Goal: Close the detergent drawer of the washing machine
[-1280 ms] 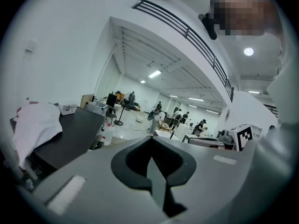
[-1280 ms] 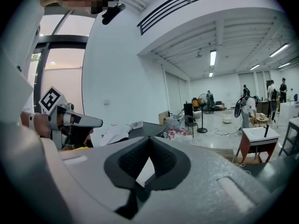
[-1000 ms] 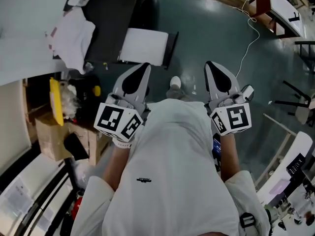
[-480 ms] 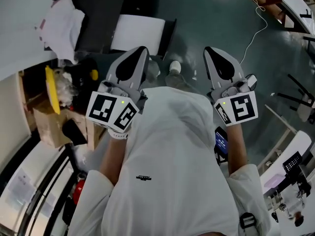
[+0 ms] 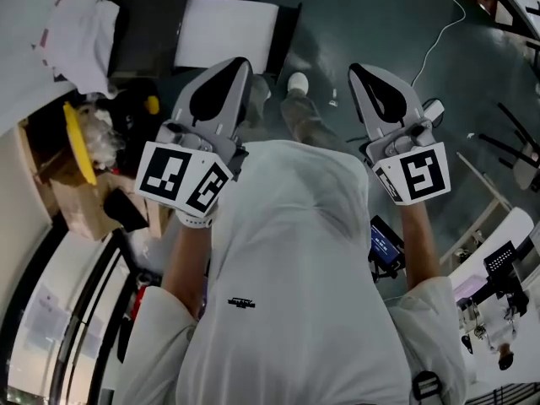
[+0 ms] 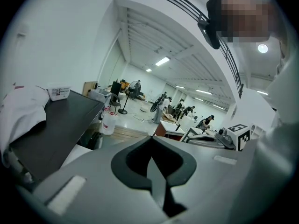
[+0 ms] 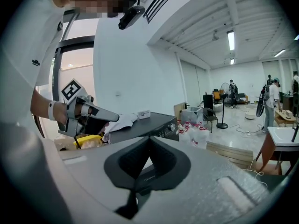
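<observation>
You hold your left gripper (image 5: 239,64) and right gripper (image 5: 359,70) side by side before your chest, both with jaws pressed together on nothing. The dark-topped washing machine (image 7: 148,121) stands well apart, ahead to your left, with a crumpled white cloth (image 7: 117,121) on top. Its detergent drawer can't be made out.

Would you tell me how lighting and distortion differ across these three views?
Head view: dim, faint sheen on the dark floor. Left gripper view: fisheye, black corners, a ceiling lamp flaring. Right gripper view: same fisheye, window washed out.
</observation>
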